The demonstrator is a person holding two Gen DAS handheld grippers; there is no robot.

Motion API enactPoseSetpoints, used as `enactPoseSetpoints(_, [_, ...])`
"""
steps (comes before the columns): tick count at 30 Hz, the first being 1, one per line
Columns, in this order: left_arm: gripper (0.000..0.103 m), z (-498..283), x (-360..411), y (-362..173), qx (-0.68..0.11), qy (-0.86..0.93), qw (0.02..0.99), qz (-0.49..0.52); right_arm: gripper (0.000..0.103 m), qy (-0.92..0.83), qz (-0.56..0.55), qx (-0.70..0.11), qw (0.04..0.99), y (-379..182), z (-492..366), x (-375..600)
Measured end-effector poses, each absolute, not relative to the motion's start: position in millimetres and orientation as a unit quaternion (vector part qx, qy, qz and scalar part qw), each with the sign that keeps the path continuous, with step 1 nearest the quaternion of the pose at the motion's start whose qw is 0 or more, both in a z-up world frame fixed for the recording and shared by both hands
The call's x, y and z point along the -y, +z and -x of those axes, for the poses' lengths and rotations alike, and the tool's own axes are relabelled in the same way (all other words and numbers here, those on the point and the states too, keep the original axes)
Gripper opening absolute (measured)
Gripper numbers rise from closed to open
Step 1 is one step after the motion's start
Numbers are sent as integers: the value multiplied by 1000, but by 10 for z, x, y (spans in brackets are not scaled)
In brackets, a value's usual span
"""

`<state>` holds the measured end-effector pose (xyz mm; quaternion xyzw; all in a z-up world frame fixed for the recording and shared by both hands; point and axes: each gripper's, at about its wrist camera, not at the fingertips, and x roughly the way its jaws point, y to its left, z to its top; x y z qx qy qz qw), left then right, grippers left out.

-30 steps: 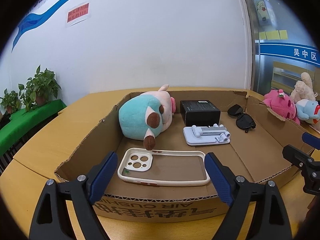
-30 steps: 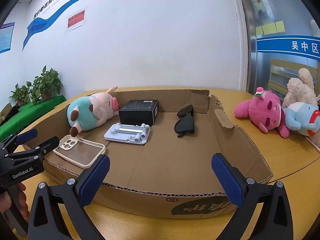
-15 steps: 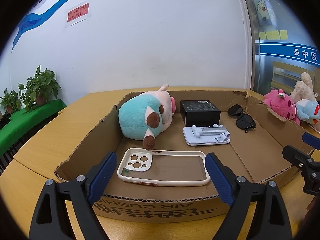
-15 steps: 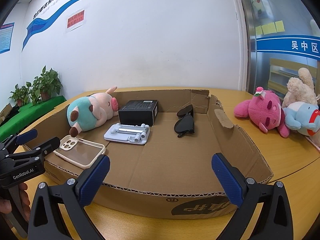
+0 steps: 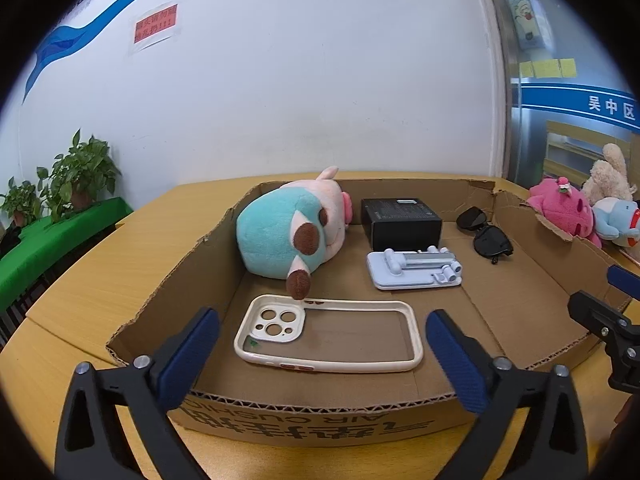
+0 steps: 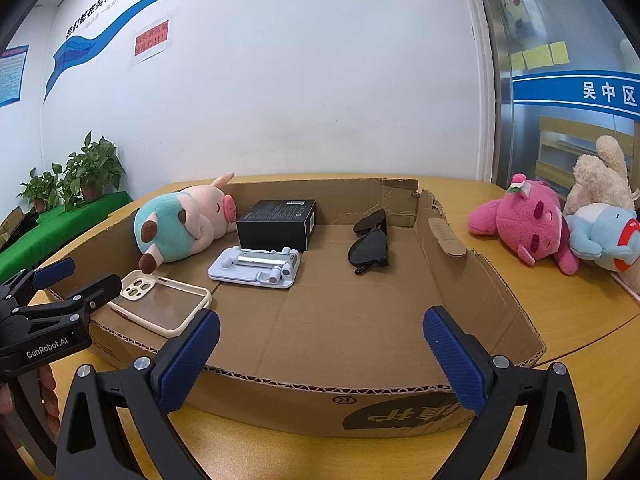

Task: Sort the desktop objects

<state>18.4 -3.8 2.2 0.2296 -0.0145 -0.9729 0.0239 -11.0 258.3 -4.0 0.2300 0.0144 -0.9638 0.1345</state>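
office | slogan wall [image 6: 280, 60] w/ blue stripe, sticky notes [image 6: 540, 55], potted plants [image 6: 94, 168], wood table [image 6: 580, 300]

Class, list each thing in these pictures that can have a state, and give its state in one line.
Left gripper: open, jaws just widened, holding nothing.
Right gripper: open, empty.
Cardboard box: open-topped, one wall torn.
Sunglasses: folded.
Black box: closed.
Phone case: empty, lying flat.
Phone stand: folded flat.
Plush pig: lying on its side.

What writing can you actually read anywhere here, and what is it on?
"GenRobot.AI": side of the left gripper.
"AIR CUSHION", upside down: front wall of the cardboard box.
"吴中区": blue band on the glass partition.
Red wall notice, black box label, blue poster: too blurred to read.
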Motion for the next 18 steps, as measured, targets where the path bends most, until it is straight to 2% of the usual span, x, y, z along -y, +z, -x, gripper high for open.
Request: enactPoseSetpoints(18, [103, -184, 39, 20, 15, -973, 24, -229, 103, -964, -230, -15, 133, -37, 97, -2587])
